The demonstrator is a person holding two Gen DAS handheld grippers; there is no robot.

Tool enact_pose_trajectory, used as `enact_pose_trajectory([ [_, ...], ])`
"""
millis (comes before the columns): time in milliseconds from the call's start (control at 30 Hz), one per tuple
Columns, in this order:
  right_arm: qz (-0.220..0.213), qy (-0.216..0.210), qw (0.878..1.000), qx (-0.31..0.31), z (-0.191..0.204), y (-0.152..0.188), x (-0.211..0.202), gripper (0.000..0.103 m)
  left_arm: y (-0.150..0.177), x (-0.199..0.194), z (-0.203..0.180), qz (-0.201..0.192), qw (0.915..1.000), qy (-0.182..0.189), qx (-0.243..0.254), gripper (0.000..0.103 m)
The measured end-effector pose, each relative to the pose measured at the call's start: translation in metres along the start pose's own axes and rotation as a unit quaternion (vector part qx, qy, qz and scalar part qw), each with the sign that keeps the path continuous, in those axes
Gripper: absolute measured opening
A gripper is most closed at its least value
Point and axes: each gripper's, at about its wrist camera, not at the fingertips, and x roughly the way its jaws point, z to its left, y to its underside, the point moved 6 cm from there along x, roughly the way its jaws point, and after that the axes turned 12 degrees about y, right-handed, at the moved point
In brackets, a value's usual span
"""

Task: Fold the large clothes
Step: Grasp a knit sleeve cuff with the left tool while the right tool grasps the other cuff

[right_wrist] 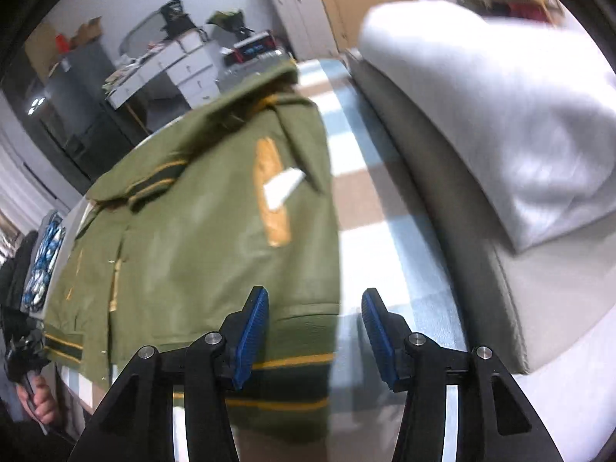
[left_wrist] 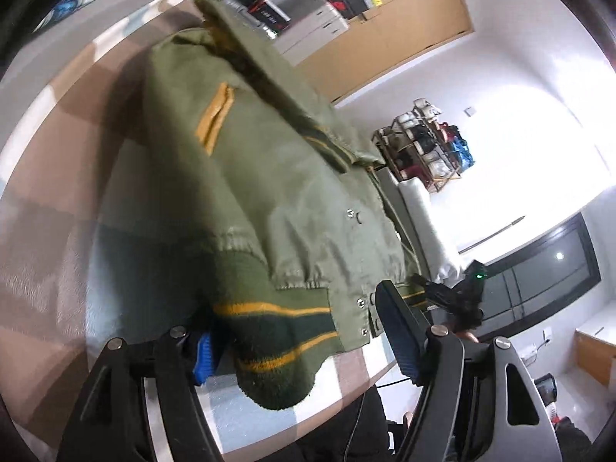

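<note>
The green jacket point(right_wrist: 200, 238) lies flat on the checked bench point(right_wrist: 365, 208), centre-left of the right view. Right hand-held gripper point(right_wrist: 313, 331): jaws apart, empty. Left hand-held gripper point(left_wrist: 300, 331): jaws apart astride the ribbed hem point(left_wrist: 277, 331), not pinching. Judged step: between folds; next, grasp an edge.

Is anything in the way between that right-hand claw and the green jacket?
Nothing visible. The right gripper hangs open right at the jacket's striped hem, with only the checked cloth showing beside it.
</note>
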Motion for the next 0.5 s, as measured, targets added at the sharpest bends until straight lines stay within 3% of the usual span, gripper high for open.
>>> enact_pose_trajectory([
  [100, 0.006, -0.030, 1.000, 0.000, 0.007, 0.003, 0.006, 0.050, 0.002, 0.008, 0.004, 0.015, 0.9995, -0.027, 0.000, 0.067],
  [167, 0.017, -0.077, 0.997, 0.000, 0.017, 0.005, 0.005, 0.044, 0.003, 0.011, 0.006, 0.021, 0.9987, -0.045, 0.001, 0.067],
  [200, 0.020, -0.091, 0.996, 0.004, 0.021, 0.006, 0.003, 0.032, 0.001, 0.011, 0.009, 0.020, 0.9964, -0.082, 0.008, 0.058],
  [233, 0.014, -0.096, 0.995, 0.005, 0.023, 0.007, 0.000, 0.030, 0.001, 0.009, 0.012, 0.016, 0.9932, -0.114, 0.012, 0.047],
  [267, 0.008, -0.103, 0.995, 0.008, 0.023, 0.006, -0.002, 0.022, -0.001, 0.010, 0.015, 0.021, 0.9906, -0.135, 0.010, 0.030],
  [300, 0.001, -0.121, 0.993, 0.016, 0.022, 0.004, -0.005, 0.014, -0.002, 0.011, 0.018, 0.027, 0.9892, -0.144, 0.003, 0.022],
  [400, 0.005, -0.155, 0.987, 0.050, 0.023, -0.002, -0.010, 0.011, -0.003, 0.008, 0.027, 0.033, 0.9897, -0.137, -0.028, 0.012],
  [500, 0.001, -0.136, 0.990, 0.034, 0.030, -0.003, -0.013, 0.010, -0.001, 0.008, 0.025, 0.046, 0.9857, -0.160, -0.026, 0.009],
])
